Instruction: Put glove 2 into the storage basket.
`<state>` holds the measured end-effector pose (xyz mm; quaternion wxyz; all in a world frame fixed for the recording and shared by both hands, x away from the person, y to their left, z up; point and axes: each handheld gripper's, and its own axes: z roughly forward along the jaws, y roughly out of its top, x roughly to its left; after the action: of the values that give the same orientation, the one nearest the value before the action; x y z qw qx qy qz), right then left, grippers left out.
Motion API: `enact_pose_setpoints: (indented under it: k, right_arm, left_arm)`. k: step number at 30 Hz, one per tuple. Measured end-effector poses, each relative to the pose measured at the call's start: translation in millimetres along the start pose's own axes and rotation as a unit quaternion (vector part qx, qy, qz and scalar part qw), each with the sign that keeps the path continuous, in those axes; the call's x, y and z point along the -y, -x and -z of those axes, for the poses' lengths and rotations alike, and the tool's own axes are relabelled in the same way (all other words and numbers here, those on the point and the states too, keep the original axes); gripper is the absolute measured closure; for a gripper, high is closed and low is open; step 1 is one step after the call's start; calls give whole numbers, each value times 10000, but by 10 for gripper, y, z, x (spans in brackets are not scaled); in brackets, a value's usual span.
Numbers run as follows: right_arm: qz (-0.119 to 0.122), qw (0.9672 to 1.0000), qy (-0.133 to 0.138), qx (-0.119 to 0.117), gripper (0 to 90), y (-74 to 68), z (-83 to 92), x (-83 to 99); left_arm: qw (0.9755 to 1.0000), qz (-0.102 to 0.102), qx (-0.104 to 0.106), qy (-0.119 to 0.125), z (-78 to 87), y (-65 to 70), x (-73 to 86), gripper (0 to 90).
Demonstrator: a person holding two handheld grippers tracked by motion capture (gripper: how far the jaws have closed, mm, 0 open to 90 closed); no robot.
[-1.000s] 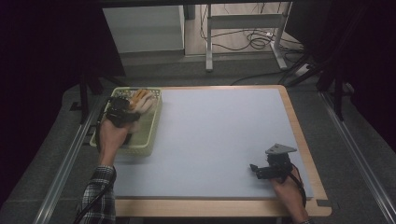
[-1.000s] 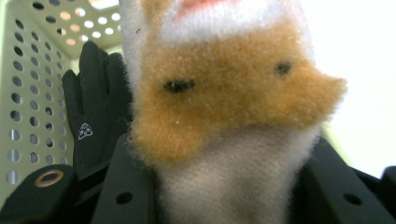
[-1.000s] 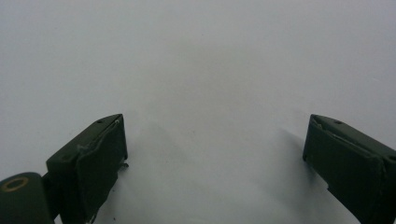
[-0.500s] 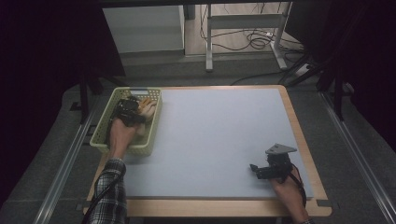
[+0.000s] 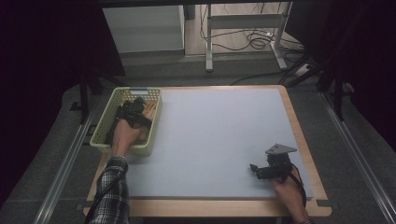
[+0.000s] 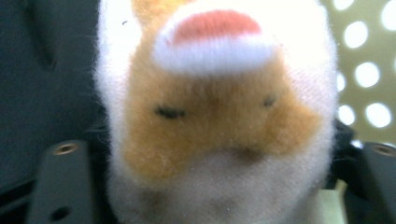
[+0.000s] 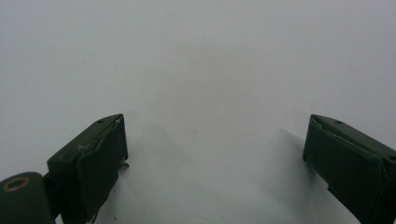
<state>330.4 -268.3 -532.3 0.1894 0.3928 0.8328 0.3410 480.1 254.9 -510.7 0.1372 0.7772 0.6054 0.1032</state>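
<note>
A pale green perforated basket (image 5: 103,135) stands at the table's left edge. My left gripper (image 5: 135,109) reaches down into it, held by a hand in a plaid sleeve. Its jaws press on both sides of an orange-and-white plush toy (image 6: 219,112), which sits very close to the camera. A bit of the plush toy (image 5: 149,111) shows beside the gripper near the basket's right wall. My right gripper (image 5: 256,169) rests low on the table at the front right. In the right gripper view its jaws stand wide apart over bare surface, open (image 7: 215,154) with nothing between them.
A light grey mat (image 5: 219,140) covers the wooden table, with a wood border (image 5: 299,126) on the right. The basket's holed wall (image 6: 369,79) is behind the toy. Metal rails (image 5: 65,163) run along both sides of the table, and cables lie on the floor beyond it.
My left gripper, with the plush toy, has shifted slightly right and sunk lower into the basket. The right gripper has stayed where it was.
</note>
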Motion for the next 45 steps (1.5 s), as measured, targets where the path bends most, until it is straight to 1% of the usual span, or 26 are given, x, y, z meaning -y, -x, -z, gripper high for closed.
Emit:
enact_pose_setpoints:
  k: [3, 4, 5, 6, 8, 10, 12, 16, 18, 20, 21, 22, 24, 26, 27, 29, 31, 32, 33, 34, 35, 37, 40, 42, 45]
  right_arm:
    - [-1, 10000, -2, 0, 62, 0, 0, 0]
    - [-1, 10000, -2, 0, 61, 0, 0, 0]
    - [-1, 10000, -1, 2, 61, 0, -1, 0]
    - [0, 10000, -1, 2, 61, 0, -1, 0]
    - [0, 10000, -1, 3, 61, -1, -1, 0]
    - [0, 10000, -1, 3, 61, -1, -1, 0]
    - [0, 10000, -2, 5, 61, -1, -1, 0]
    - [1, 10000, -2, 6, 61, -1, -1, 0]
    - [1, 10000, -2, 5, 61, -1, -1, 0]
    - [2, 10000, -2, 5, 61, 0, -1, 0]
    - [0, 10000, -3, 5, 61, -1, -1, 0]
    - [1, 10000, -2, 5, 61, -1, -1, 0]
    - [0, 10000, -2, 5, 61, -1, -1, 0]
    - [-2, 10000, -2, 5, 61, -1, -1, 0]
    - [-1, 10000, -2, 3, 61, 0, -1, 0]
    - [0, 10000, -1, 4, 61, 0, -1, 0]
    - [-2, 10000, -1, 3, 61, 0, -1, 0]
    - [-1, 10000, -1, 3, 61, 0, -1, 0]
    - [1, 10000, 0, 5, 61, 0, -1, 0]
    - [1, 10000, 0, 5, 61, 0, -1, 0]
    - [1, 10000, 0, 4, 61, 0, -1, 0]
    - [-1, 10000, -2, 3, 61, 0, -1, 0]
    - [0, 10000, -1, 3, 61, 0, -1, 0]
    - [1, 10000, 0, 4, 61, 0, -1, 0]
    - [2, 10000, 0, 4, 61, 0, -1, 0]
  left_arm:
    - [9999, -39, 110, 79, 62, -27, 36, 168]
    - [9997, -28, 198, 148, 92, -38, 51, 150]
    - [9995, -54, 260, 183, 125, -42, 61, 110]
    - [9993, -84, 282, 214, 158, -38, 69, 108]
    - [9992, -167, 243, 265, 215, -23, 79, 105]
    - [9989, -195, 215, 358, 289, -19, 86, 103]
    - [9986, -164, 135, 486, 373, -48, 88, 110]
    - [9967, -30, 14, 805, 538, -150, 98, 168]
    - [9958, 53, -92, 905, 597, -205, 111, 236]
    - [9950, 122, -291, 947, 627, -257, 126, 321]
    - [9946, 161, -397, 942, 631, -283, 134, 372]
    - [9945, 194, -443, 929, 626, -309, 143, 433]
    - [9953, 220, -456, 830, 587, -348, 155, 587]
    - [9964, 163, -451, 704, 523, -351, 157, 690]
    - [9968, 140, -427, 657, 486, -343, 153, 723]
    - [9979, 83, -360, 530, 401, -305, 139, 749]
    - [9982, -4, -454, 403, 307, -247, 120, 766]
    - [9984, -34, -435, 368, 261, -217, 109, 772]
    - [9986, -37, -387, 369, 241, -200, 104, 781]
    - [9986, -37, -387, 369, 241, -200, 104, 791]
    - [9989, -44, -254, 381, 218, -171, 91, 791]
    - [9989, -43, -100, 462, 206, -115, 74, 820]
    - [9988, -82, -125, 473, 211, -94, 67, 820]
    - [9986, -50, -119, 509, 216, -115, 78, 795]
    - [9982, 69, -103, 589, 223, -169, 108, 744]
